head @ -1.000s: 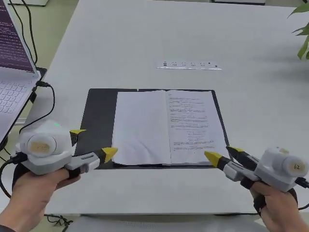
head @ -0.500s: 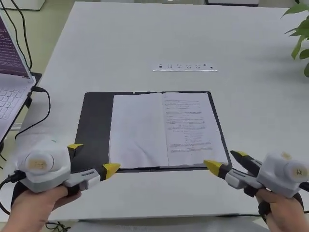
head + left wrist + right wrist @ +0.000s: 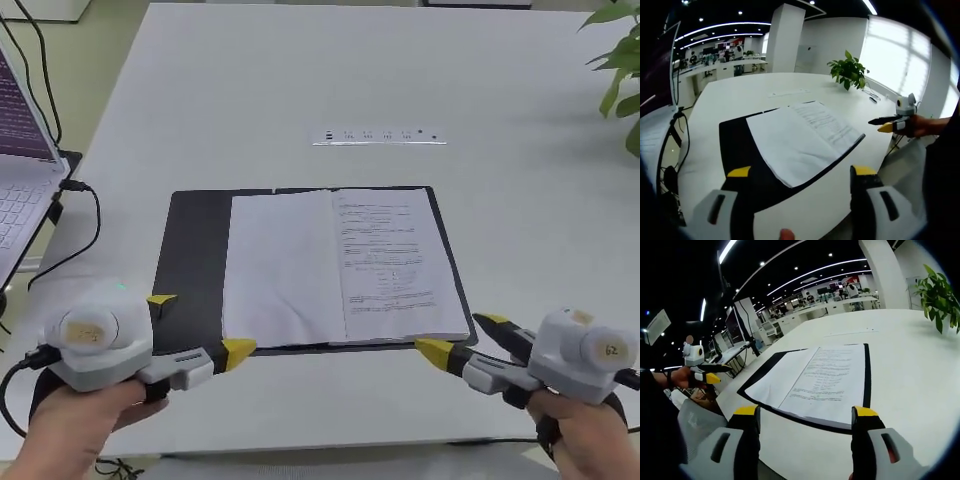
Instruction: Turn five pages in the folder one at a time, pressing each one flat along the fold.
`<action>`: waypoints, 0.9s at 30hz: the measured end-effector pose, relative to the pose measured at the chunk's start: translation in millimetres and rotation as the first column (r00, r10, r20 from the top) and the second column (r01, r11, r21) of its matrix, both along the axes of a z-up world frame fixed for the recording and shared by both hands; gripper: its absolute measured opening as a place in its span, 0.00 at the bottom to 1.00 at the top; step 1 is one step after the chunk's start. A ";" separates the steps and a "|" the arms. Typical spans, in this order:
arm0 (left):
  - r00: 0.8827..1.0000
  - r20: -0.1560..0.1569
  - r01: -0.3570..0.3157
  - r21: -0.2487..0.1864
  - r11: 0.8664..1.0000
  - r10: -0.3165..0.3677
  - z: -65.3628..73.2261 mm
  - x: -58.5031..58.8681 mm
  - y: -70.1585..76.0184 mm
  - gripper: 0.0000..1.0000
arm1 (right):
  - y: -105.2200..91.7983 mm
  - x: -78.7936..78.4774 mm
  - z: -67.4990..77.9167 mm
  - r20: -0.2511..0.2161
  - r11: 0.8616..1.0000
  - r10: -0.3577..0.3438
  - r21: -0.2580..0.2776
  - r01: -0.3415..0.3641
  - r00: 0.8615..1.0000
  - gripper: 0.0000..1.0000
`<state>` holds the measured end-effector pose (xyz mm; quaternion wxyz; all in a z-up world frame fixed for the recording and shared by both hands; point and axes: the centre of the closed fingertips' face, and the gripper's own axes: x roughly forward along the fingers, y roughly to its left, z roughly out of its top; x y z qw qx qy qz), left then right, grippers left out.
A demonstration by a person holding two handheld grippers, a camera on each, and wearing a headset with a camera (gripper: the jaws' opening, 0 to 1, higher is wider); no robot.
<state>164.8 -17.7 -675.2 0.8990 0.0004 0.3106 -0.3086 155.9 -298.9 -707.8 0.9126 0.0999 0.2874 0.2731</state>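
Note:
A black folder (image 3: 190, 270) (image 3: 760, 175) (image 3: 867, 375) lies open on the white table, a blank page (image 3: 280, 270) (image 3: 790, 145) (image 3: 772, 377) on its left half and a printed page (image 3: 395, 260) (image 3: 827, 122) (image 3: 832, 375) on its right. My left gripper (image 3: 198, 325) (image 3: 800, 172) hovers open at the folder's near left corner, off the paper. At the near right corner my right gripper (image 3: 462, 335) (image 3: 805, 412) is open too, its yellow tips just short of the printed page's corner. Both hold nothing.
A laptop (image 3: 15, 160) with cables (image 3: 85, 215) sits at the table's left edge. A power strip (image 3: 378, 136) lies beyond the folder. Plant leaves (image 3: 620, 60) (image 3: 847, 72) (image 3: 937, 295) reach in at the right. The near table edge runs close under both grippers.
The right gripper has edged left toward the printed page's near corner, and the left gripper has slid slightly right along the folder's near edge. The head view also shifted a little.

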 end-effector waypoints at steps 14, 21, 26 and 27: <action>0.995 -0.005 0.101 -0.017 0.995 -0.101 -1.6 13.4 -36.5 0.79 | -9.0 -5.7 -4.2 -0.038 1.000 -0.010 0.023 0.011 0.999 0.77; 0.989 -0.016 0.144 -0.054 0.988 -0.145 -1.6 20.7 -60.8 0.76 | -12.8 -4.2 -2.0 -0.037 0.999 -0.020 0.030 0.022 0.999 0.75; 0.983 -0.011 0.182 -0.058 0.982 -0.183 -2.8 22.4 -79.2 0.75 | -16.8 -6.4 -4.0 -0.052 0.999 -0.025 0.028 0.026 0.998 0.73; 0.981 -0.016 0.190 -0.064 0.980 -0.191 -3.1 22.6 -82.2 0.73 | -17.4 -6.7 -4.0 -0.051 0.999 -0.025 0.030 0.027 0.998 0.72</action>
